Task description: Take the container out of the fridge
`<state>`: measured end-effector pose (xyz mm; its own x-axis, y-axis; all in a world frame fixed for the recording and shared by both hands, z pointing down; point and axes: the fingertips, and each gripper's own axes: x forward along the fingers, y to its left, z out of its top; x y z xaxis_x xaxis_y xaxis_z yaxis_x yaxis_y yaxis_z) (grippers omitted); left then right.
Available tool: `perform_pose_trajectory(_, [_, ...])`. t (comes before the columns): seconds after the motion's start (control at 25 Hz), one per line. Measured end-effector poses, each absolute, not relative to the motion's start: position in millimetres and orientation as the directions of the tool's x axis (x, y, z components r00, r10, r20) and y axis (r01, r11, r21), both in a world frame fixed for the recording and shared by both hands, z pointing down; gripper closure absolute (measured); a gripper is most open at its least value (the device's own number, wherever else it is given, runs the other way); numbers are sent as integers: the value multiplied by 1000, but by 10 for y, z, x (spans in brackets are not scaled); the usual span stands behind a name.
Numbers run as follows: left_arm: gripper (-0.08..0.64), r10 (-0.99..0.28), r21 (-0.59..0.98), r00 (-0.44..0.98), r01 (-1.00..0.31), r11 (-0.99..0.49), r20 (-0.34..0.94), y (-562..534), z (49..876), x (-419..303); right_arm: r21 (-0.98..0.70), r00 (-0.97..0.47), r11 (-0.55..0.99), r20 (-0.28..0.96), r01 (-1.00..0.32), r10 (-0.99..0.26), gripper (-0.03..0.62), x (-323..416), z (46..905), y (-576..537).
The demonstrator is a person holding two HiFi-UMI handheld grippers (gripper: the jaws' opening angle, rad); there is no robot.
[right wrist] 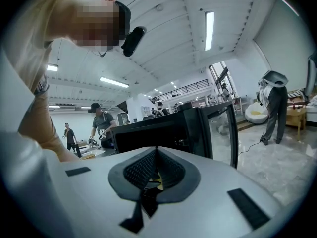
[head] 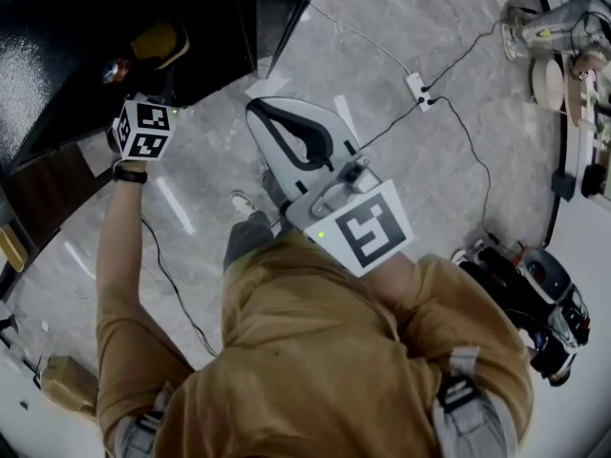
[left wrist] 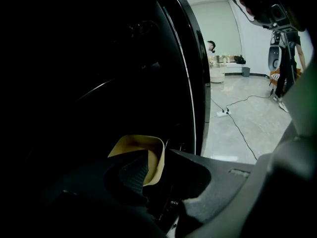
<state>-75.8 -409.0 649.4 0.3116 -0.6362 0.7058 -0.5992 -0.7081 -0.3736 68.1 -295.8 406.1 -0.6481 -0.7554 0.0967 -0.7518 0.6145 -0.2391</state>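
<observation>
1. Reaching forward with the left arm, the person keeps the left claw inside the dark opening of the black fridge.
2. The left claw is clamped on the yellow container. One ribbed pad lies against the inner side of its thin wall, and the other jaw presses from outside.
3. From above, the container shows as a yellow shape in the fridge opening, just beyond the marker cube of the left claw.
4. Whether the container rests on a shelf or hangs free in the claw, I cannot tell, because the inside of the fridge is too dark.
5. The fridge door stands open just beside the left claw, and past its edge the grey floor is seen.
6. The right claw is held in front of the person's chest, well apart from the fridge, and points toward it.
7. Its two black pads are pressed together, and nothing is between them.
8. A white power strip lies on the floor with thin black cables running from it.
9. A few other people stand far back in the hall, too small to describe further.
</observation>
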Motion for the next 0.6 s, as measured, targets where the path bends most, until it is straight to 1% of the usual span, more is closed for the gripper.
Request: perform_pose_trajectory(0.6, [471, -578, -339, 269, -595, -729, 770, -4272, 6810, -682, -271, -624, 579, 126, -769, -771, 589, 895, 4210, -3047])
